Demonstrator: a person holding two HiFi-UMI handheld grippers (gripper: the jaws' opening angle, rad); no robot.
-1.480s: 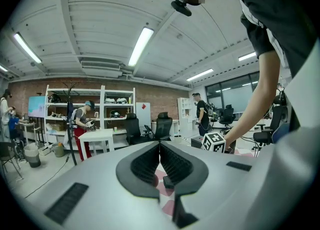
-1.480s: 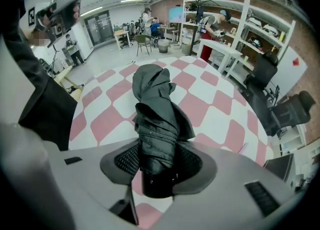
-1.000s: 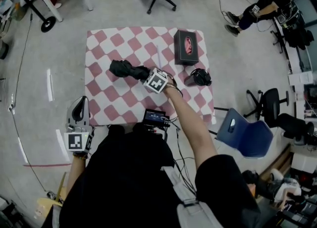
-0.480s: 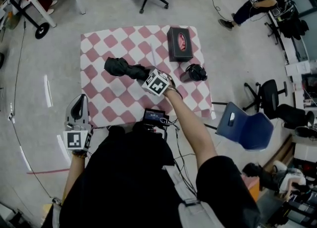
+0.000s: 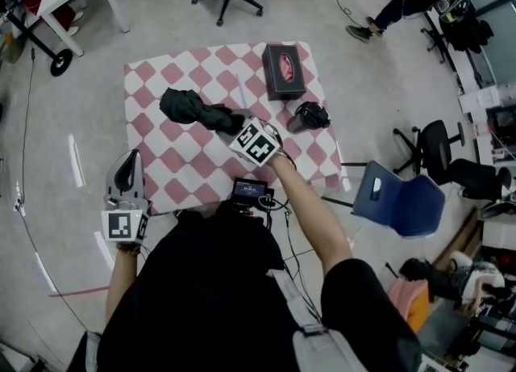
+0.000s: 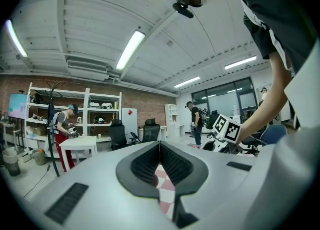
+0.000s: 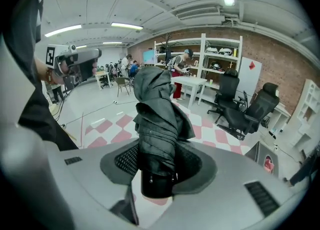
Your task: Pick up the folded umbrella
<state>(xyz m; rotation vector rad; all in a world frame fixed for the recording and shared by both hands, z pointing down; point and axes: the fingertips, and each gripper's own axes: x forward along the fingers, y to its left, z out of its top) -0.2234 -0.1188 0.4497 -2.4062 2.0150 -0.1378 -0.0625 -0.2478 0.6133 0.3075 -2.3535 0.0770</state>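
Note:
The folded black umbrella (image 5: 196,109) hangs over the checkered table (image 5: 161,177), tilted, its handle end in my right gripper (image 5: 232,123). In the right gripper view the umbrella (image 7: 157,119) stands up between the two pads, and my right gripper (image 7: 159,155) is shut on its lower end, with the cloth well below. My left gripper (image 5: 126,170) hovers off the table's front left corner, away from the umbrella. In the left gripper view, the left gripper (image 6: 160,146) has its pads together with nothing between them.
A black box with a pink picture (image 5: 284,72) lies at the table's far right, and a small black bundle (image 5: 309,116) sits near the right edge. A small device (image 5: 251,191) is at the front edge. A blue chair (image 5: 399,201) stands to the right.
My right gripper has risen with the umbrella in it, lifting it off the cloth. The left gripper has shifted slightly and stays shut.

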